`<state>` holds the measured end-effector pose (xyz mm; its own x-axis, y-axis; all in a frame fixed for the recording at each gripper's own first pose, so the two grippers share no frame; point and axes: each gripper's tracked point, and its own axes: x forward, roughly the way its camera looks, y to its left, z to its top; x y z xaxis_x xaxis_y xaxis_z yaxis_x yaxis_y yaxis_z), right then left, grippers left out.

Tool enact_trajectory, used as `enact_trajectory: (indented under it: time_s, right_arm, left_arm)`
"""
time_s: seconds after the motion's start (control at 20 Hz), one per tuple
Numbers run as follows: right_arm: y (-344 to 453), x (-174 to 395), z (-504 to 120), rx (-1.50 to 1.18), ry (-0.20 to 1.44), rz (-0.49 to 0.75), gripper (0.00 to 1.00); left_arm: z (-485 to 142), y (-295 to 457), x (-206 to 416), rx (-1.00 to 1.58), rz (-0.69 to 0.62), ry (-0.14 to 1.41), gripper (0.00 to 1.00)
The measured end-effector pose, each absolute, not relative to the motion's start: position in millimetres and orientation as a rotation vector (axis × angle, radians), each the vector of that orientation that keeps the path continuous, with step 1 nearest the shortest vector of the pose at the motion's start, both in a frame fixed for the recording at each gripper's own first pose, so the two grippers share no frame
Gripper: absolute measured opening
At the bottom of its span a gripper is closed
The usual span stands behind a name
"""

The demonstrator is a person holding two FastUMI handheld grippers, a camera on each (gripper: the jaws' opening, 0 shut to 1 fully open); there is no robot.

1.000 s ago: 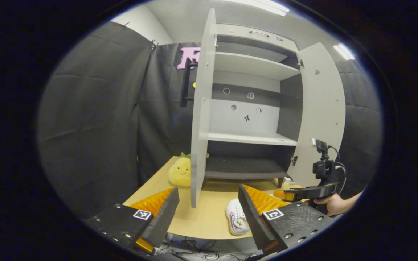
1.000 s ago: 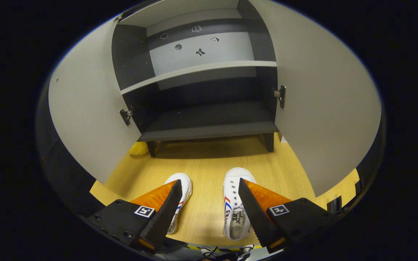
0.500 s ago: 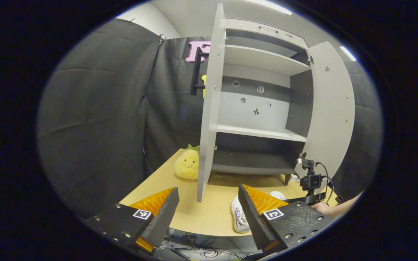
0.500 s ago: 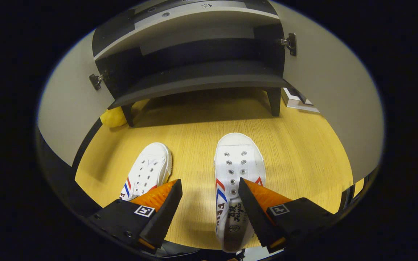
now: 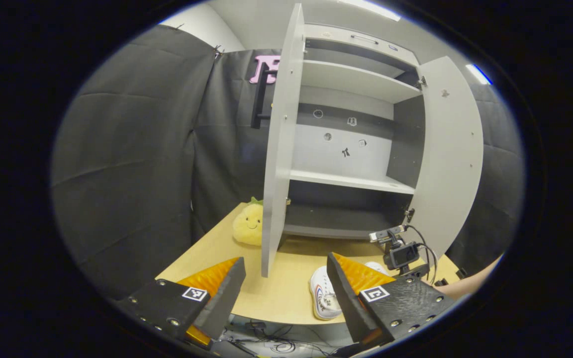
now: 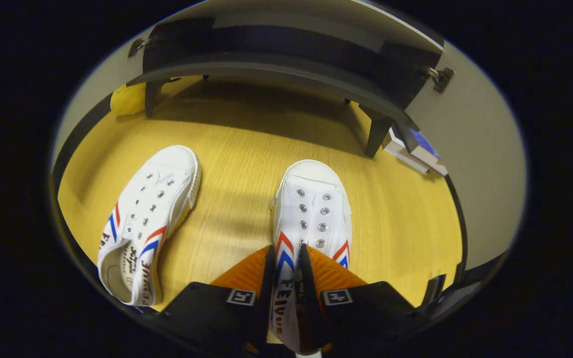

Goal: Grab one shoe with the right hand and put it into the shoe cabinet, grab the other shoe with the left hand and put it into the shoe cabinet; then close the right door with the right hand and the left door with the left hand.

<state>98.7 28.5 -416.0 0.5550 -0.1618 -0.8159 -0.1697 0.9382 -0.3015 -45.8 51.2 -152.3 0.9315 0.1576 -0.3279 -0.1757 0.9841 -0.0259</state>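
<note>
Here the right gripper (image 6: 285, 268) is pinched on the side wall of the right sneaker (image 6: 311, 214) at lower centre, its long axis pointing up-frame toward the shoe cabinet's bottom shelf (image 6: 266, 64). The left sneaker (image 6: 147, 219) lies at lower left, untouched. The left gripper (image 5: 286, 283) hangs spread wide and empty.

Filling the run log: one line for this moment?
right gripper: shut on right white canvas shoe | left gripper: open, hovering | grey cabinet doors: open
</note>
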Motion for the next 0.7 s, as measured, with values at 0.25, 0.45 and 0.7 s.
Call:
enact_trajectory:
  time_s: [0.25, 0.45, 0.7]
  right_arm:
    - [30.2, 90.9, -406.9, -0.451, 0.976, 0.049, 0.09]
    - [29.1, 96.0, -409.7, -0.351, 1.0, 0.071, 0.02]
    - [20.1, 91.3, -383.8, -0.161, 0.999, 0.044, 0.02]
  left_arm:
    - [-141.3, 54.0, -48.7, -0.015, 0.167, 0.298, 0.94]
    - [-144.8, 58.2, -57.3, -0.042, 0.174, 0.306, 0.95]
    - [-133.6, 61.8, -53.4, 0.112, 0.124, 0.246, 0.95]
